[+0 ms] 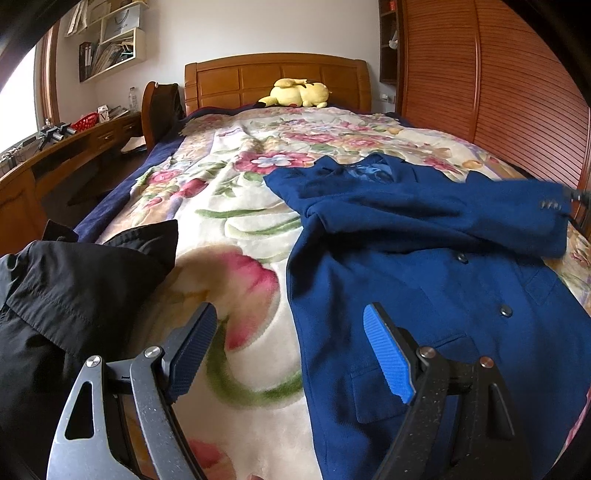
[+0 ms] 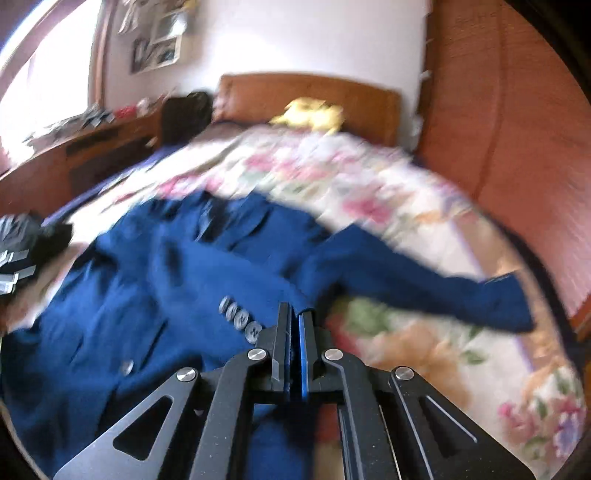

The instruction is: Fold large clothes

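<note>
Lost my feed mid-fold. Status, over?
Left hand-held gripper open, empty. Right hand-held gripper shut on navy wool blazer sleeve cuff. Black jacket lies beside, clear.

Your blazer [image 1: 424,266] is lying on the bed [image 1: 236,221], right of the dark jacket [image 1: 74,295]; a plush toy [image 1: 295,94] is resting behind, against the headboard [image 1: 277,79].

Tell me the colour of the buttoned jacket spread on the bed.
Deep blue jacket with dark buttons; clearest in the left wrist view.

No text, label or number can be read anywhere; the print on the paper bag [image 1: 120,23] is too small.
</note>
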Demonstrator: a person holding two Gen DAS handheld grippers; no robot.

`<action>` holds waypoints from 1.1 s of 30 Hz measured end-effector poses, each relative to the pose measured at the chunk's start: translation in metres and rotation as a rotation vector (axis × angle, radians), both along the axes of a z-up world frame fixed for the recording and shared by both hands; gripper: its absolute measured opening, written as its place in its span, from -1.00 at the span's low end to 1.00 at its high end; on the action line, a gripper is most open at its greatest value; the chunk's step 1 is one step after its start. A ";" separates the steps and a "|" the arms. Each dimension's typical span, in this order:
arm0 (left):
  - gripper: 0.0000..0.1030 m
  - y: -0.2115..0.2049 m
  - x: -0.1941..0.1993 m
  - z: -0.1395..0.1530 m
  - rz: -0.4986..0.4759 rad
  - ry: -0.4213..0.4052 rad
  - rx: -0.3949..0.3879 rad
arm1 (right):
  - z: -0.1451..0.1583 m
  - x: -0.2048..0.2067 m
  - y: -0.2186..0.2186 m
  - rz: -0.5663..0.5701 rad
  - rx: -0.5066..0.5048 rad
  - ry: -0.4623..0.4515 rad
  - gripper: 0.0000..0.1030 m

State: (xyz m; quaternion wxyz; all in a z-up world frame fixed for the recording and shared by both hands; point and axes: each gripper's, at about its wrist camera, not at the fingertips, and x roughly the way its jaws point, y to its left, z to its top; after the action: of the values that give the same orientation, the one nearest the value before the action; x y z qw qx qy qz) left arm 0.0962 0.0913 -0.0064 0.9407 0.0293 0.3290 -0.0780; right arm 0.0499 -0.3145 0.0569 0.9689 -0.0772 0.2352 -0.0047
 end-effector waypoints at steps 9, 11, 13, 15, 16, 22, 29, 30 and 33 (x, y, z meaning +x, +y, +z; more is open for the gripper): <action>0.60 -0.002 0.003 0.002 0.000 -0.014 0.002 | -0.037 0.025 -0.001 -0.117 -0.022 0.088 0.22; 0.60 -0.002 0.006 0.003 -0.004 -0.011 -0.001 | -0.045 0.031 0.001 -0.116 0.008 0.097 0.32; 0.60 -0.004 0.014 0.003 -0.006 -0.004 -0.009 | -0.054 0.038 0.002 -0.089 0.041 0.108 0.33; 0.60 -0.006 0.028 0.004 0.000 0.013 -0.024 | -0.057 0.045 0.006 -0.038 0.081 0.107 0.33; 0.60 -0.008 0.035 0.005 0.005 0.015 -0.028 | -0.059 0.051 0.003 -0.009 0.097 0.110 0.33; 0.60 -0.018 0.085 0.004 0.023 0.037 0.035 | -0.074 0.083 0.037 0.136 0.089 0.134 0.33; 0.60 -0.024 0.142 -0.001 0.020 0.081 0.056 | -0.102 0.108 0.056 0.219 0.051 0.169 0.33; 0.60 -0.026 0.148 -0.002 0.018 0.082 0.059 | -0.105 0.107 0.054 0.227 0.049 0.168 0.33; 0.60 -0.033 0.169 -0.007 0.001 0.103 0.083 | -0.113 0.113 0.048 0.230 0.078 0.168 0.33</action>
State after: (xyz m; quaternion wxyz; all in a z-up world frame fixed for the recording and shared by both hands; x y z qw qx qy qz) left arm 0.2652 0.0583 -0.0130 0.9205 0.0641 0.3798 -0.0651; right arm 0.1630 -0.2665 -0.0563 0.9422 -0.0661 0.3051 0.1220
